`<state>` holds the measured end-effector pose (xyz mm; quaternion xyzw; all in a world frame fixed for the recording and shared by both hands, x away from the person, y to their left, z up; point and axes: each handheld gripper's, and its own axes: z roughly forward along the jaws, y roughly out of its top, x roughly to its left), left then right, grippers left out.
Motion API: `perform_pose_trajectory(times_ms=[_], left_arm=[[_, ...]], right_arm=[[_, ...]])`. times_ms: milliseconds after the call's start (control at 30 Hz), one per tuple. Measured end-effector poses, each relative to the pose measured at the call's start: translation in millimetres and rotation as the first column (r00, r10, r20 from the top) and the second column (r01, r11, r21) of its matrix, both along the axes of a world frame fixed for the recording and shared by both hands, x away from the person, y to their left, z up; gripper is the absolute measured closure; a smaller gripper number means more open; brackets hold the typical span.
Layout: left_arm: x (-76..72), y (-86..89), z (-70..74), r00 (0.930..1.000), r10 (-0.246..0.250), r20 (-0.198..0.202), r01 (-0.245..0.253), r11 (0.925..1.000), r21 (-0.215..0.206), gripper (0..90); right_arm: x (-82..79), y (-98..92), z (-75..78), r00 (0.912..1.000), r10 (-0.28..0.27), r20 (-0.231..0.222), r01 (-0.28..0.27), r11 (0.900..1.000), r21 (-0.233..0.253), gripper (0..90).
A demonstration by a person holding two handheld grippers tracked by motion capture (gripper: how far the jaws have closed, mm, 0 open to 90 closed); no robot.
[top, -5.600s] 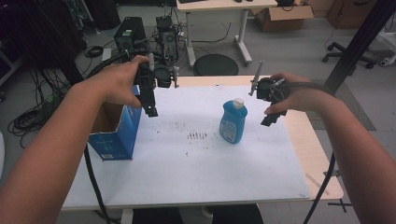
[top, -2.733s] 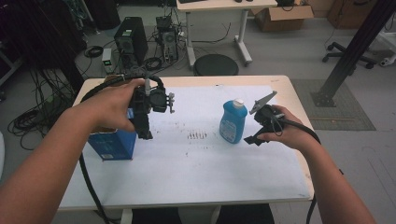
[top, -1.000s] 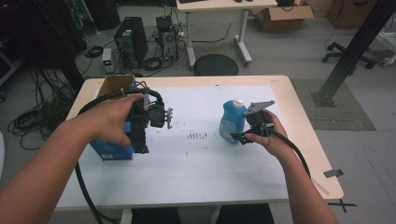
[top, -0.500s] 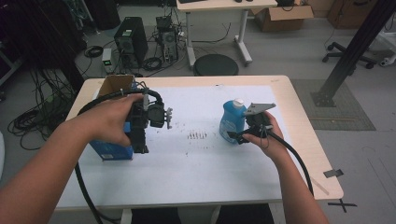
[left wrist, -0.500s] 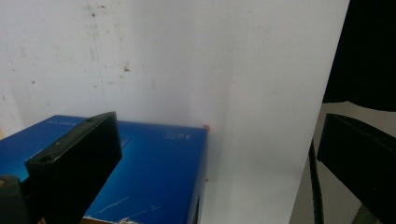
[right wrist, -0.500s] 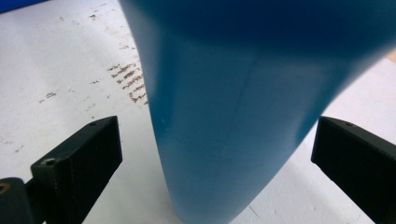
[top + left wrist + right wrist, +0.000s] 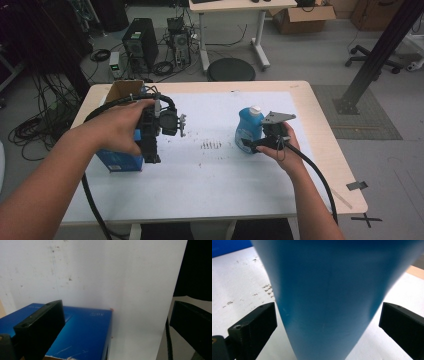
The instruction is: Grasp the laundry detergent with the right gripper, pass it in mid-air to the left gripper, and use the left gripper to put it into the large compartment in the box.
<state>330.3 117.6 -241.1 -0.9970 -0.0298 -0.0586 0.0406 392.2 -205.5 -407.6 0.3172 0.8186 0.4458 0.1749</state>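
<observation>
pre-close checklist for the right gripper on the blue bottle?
1. Blue plastic bottle with white cap upright on the white table sheet: ok.
2. Right gripper open: ok.
3. Bottle between its jaws, gaps on both sides: ok.
4. Bottle centred: roughly ok.
5. Left gripper open, away from the bottle, above the blue cardboard box: ok.
6. Cap tightly shut: cannot tell.
</observation>
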Motion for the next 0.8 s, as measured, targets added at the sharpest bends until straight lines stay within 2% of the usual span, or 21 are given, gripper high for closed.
perform_pose_trajectory(times_ms=[267,633,800], left_arm=[[1.2,0.1,-0.9,1.0000,-0.001,0.002,0.001,1.0000,-0.002,0.4],[1.5,0.9,-0.3,1.0000,0.000,0.004,0.000,1.0000,-0.003,0.4],[1.1,0.9,-1.4,1.0000,0.001,-0.003,-0.001,1.0000,-0.006,0.4]], right_arm=[[-1.4,1.4,-4.1,0.9996,-0.018,0.020,0.017,0.999,0.037,2.3],[-1.5,1.9,-5.0,0.9990,-0.034,0.028,0.032,0.999,0.043,13.2],[-1.0,1.9,-6.0,0.9992,-0.037,0.015,0.036,0.998,0.047,17.3]])
